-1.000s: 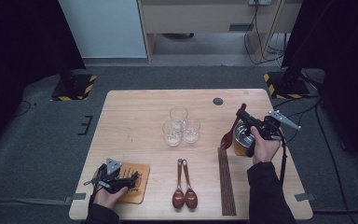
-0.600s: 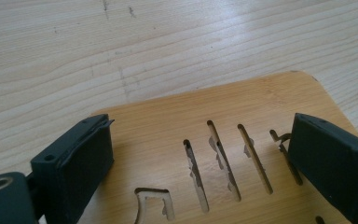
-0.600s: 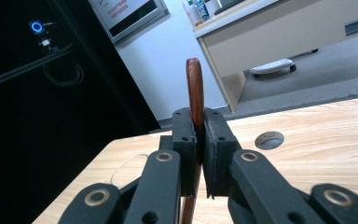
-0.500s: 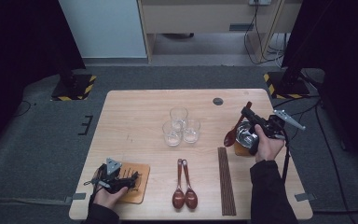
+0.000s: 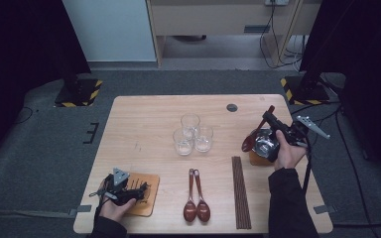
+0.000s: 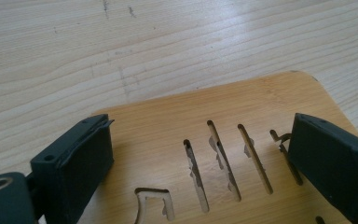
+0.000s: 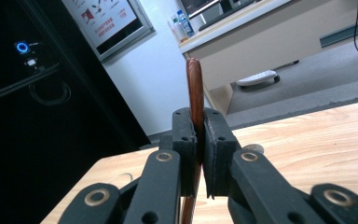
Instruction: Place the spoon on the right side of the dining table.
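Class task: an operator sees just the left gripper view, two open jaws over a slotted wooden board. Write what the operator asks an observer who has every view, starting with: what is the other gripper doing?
Observer: The right gripper is shut on a wooden spoon, lifted above the table's right side.
Operator: Are other spoons left?
Observer: Two more spoons lie side by side near the front edge.
Operator: Anything beside them?
Observer: A row of dark chopsticks lies to their right.
Operator: And mid-table?
Observer: Three clear glasses stand clustered together.
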The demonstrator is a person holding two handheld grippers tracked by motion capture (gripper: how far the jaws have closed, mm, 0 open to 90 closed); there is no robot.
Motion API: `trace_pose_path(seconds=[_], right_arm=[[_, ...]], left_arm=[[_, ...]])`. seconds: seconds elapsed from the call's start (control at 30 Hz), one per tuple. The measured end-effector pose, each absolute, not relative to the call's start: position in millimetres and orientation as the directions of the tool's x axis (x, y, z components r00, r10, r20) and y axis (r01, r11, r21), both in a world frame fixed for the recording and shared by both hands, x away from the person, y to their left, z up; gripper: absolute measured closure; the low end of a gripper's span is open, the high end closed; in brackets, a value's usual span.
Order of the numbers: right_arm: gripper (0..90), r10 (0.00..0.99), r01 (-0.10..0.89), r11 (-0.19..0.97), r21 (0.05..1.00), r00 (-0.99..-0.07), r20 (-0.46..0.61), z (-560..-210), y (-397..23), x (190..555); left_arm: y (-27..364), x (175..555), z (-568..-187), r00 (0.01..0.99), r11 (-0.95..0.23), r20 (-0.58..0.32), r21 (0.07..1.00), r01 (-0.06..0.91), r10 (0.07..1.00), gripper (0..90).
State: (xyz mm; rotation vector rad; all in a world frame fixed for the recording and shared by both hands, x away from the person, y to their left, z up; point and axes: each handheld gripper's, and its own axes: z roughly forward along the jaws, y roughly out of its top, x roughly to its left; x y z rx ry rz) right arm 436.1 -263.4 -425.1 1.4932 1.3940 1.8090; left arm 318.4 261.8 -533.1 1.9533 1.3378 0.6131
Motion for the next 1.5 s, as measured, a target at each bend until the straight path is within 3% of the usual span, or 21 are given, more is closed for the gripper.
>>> trace_pose_path(seconds=[1.5], right_arm=[[84.8,0.824,0.213,-0.511,0.833,-0.154,0.545,-440.6,-299.9,459.1]], left_arm=[[262.0,318.4,-533.1,0.361,-0.239,0.003,0.754,0.611,0.932,5.4]])
